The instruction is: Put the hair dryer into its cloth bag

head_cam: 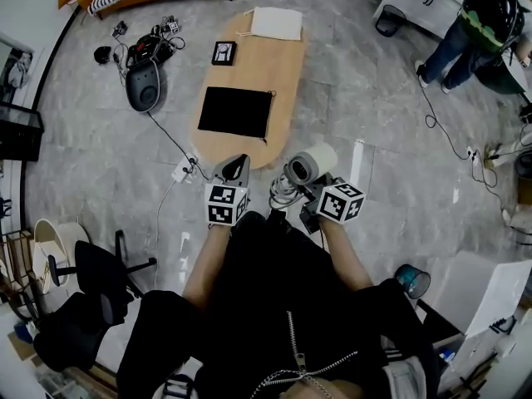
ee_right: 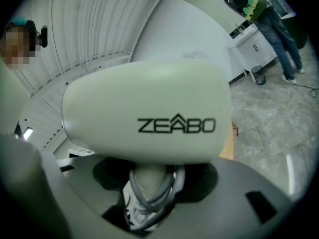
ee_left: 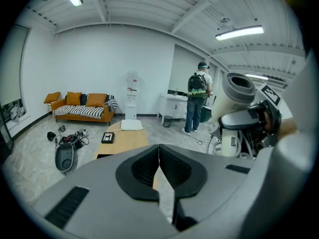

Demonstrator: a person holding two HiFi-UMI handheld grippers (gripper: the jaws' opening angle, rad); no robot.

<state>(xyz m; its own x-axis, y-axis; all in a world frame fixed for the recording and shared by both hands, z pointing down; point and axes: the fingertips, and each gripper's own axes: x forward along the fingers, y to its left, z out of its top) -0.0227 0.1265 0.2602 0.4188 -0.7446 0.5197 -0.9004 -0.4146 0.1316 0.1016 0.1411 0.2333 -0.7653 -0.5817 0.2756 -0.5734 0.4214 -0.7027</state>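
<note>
your right hand-held gripper [ee_right: 149,183] is clamped on the handle of the pale hair dryer [ee_right: 149,113], with the grey cord wound round that handle between the jaws. your left hand-held gripper [ee_left: 159,168] is pressed together with nothing in it and sits just beside the dryer. both point toward the near end of the wooden surface [head_cam: 283,65]. on it lie a flat black cloth [head_cam: 235,111] nearest you, a small black framed item [head_cam: 224,53] beyond it, and a white cloth [head_cam: 276,23] at the far end.

Side by side, aimed forward — left gripper [head_cam: 238,160] pinched together (empty), right gripper [head_cam: 301,191] clamped on the hair dryer [ee_right: 149,113].
</note>
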